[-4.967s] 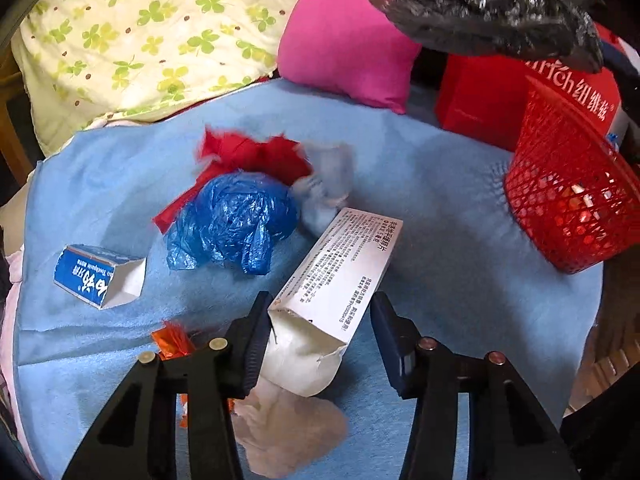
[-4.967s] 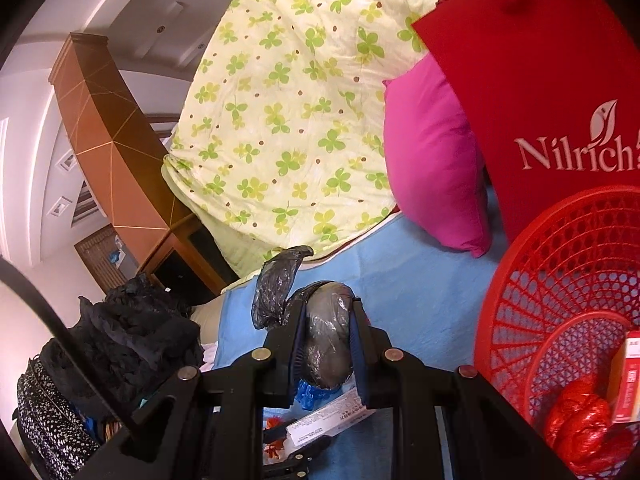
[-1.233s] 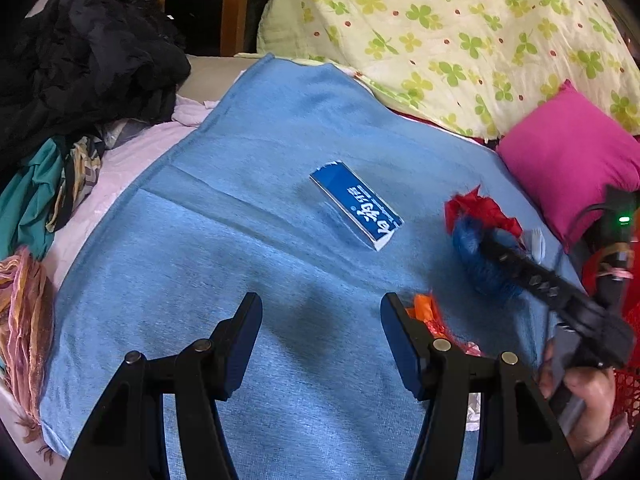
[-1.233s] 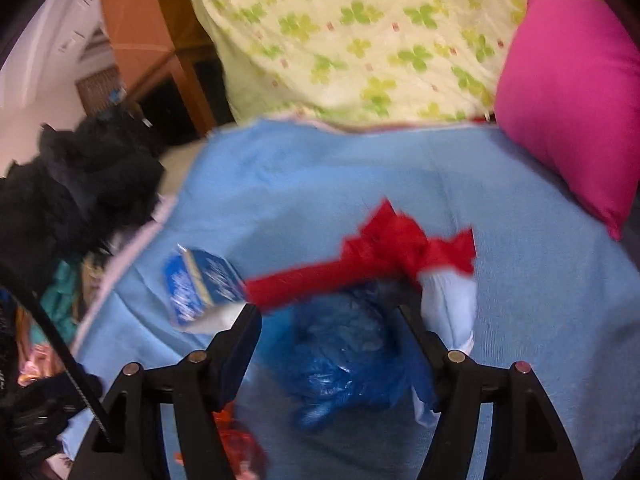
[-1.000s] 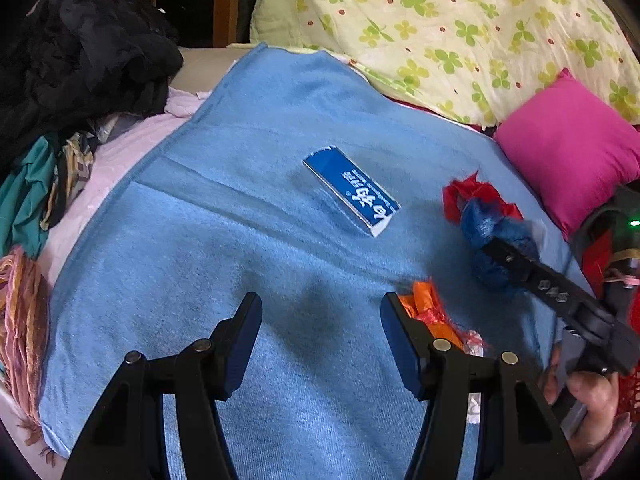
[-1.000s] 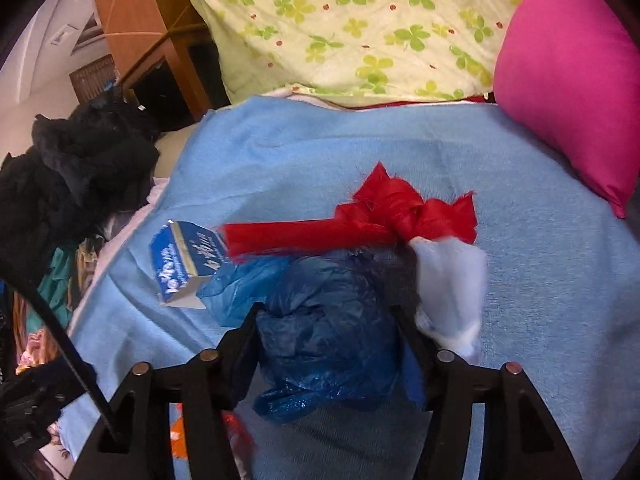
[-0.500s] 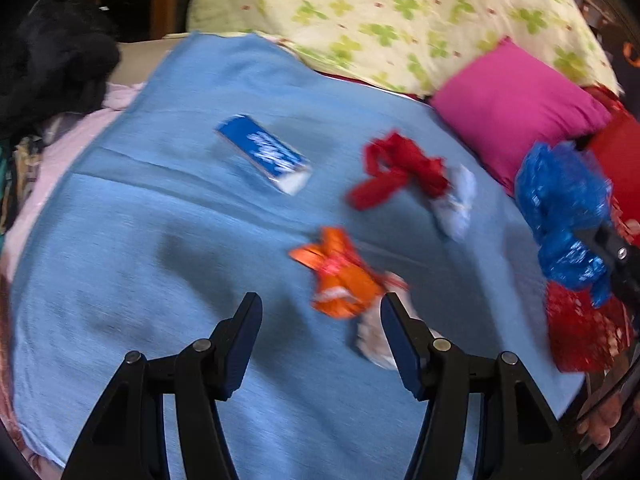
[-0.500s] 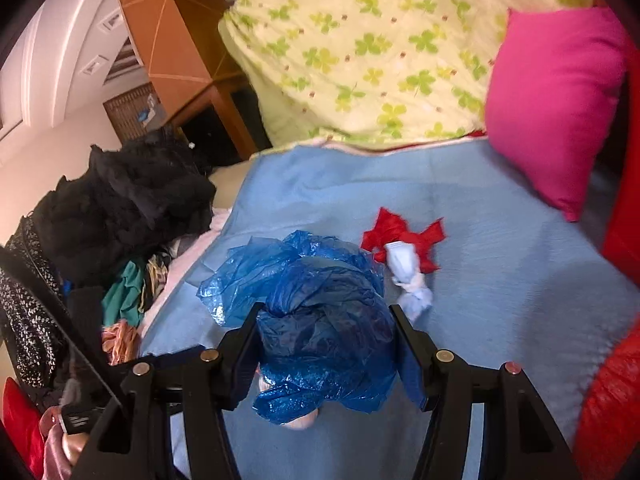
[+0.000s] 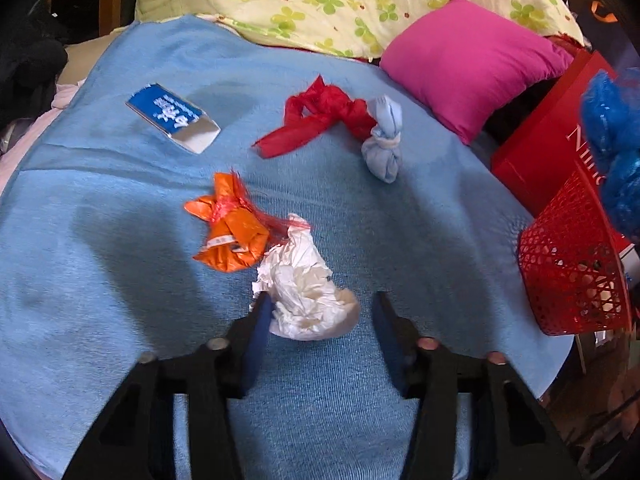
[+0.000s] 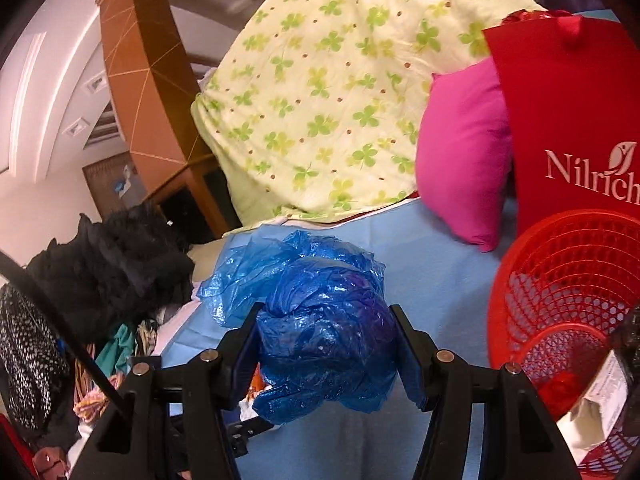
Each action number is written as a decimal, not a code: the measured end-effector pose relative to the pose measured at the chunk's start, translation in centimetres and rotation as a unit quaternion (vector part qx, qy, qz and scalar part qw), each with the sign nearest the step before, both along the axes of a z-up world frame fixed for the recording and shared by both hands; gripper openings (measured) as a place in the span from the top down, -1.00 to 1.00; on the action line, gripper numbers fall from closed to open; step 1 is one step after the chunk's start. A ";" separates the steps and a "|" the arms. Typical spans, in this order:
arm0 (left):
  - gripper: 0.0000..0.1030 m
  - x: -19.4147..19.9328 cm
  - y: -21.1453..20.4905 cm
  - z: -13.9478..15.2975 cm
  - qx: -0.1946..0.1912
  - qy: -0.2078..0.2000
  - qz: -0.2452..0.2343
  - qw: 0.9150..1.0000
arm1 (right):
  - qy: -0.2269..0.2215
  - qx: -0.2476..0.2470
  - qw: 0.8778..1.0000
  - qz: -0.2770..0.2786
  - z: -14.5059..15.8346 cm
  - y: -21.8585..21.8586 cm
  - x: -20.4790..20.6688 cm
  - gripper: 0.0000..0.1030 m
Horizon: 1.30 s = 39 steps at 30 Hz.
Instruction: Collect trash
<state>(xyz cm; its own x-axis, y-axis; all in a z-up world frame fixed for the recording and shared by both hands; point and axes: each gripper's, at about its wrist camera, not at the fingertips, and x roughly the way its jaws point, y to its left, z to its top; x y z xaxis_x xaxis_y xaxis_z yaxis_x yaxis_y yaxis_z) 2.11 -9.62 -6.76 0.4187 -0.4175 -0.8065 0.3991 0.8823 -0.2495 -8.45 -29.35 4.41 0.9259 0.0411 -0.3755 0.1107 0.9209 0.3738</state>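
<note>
On the blue blanket (image 9: 100, 240) lie a crumpled white paper wad (image 9: 304, 292), an orange wrapper (image 9: 230, 232), a red plastic bag (image 9: 320, 120), a pale blue knotted bundle (image 9: 384, 140) and a blue-and-white box (image 9: 172, 116). My left gripper (image 9: 320, 304) straddles the white wad with its jaws closing; the left pad touches it and a gap shows on the right. My right gripper (image 10: 326, 340) is shut on a crumpled blue plastic bag (image 10: 324, 336), held in the air left of the red mesh basket (image 10: 568, 292). That blue plastic bag (image 9: 612, 140) hangs above the red mesh basket (image 9: 572, 272).
A pink pillow (image 9: 472, 60) and a red paper bag (image 10: 572, 112) stand behind the basket. A clover-print quilt (image 10: 332, 92) is piled at the back. Dark clothes (image 10: 108, 264) are heaped off the blanket's left edge. The basket holds several pieces of trash.
My left gripper swung right and down from the bare blanket to the white wad, and its jaws narrowed. My right gripper lifted the blue bag off the blanket and carried it towards the basket.
</note>
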 end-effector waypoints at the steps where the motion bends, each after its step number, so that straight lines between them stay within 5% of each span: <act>1: 0.25 0.1 -0.1 -0.3 0.000 0.003 0.003 1.000 | 0.002 0.001 1.000 -0.002 0.0 -0.3 0.0 -0.22; 10: 0.47 -0.6 0.4 0.9 -0.032 -0.015 -0.015 0.999 | -0.015 0.006 1.000 -0.017 0.4 -1.6 -0.8 -0.22; 19: 0.47 -2.9 3.5 6.0 -0.097 -0.111 -0.027 0.989 | -0.037 0.013 0.999 -0.018 0.8 -1.9 -1.6 -0.22; 31: 0.47 -2.6 6.5 8.0 -0.047 -0.211 0.101 0.971 | -0.038 -0.013 0.999 -0.005 0.9 -1.4 -1.0 -0.22; 39: 0.46 -2.7 5.3 7.7 -0.032 -0.219 0.084 0.972 | -0.032 -0.034 0.999 0.008 0.8 -0.5 -0.4 -0.22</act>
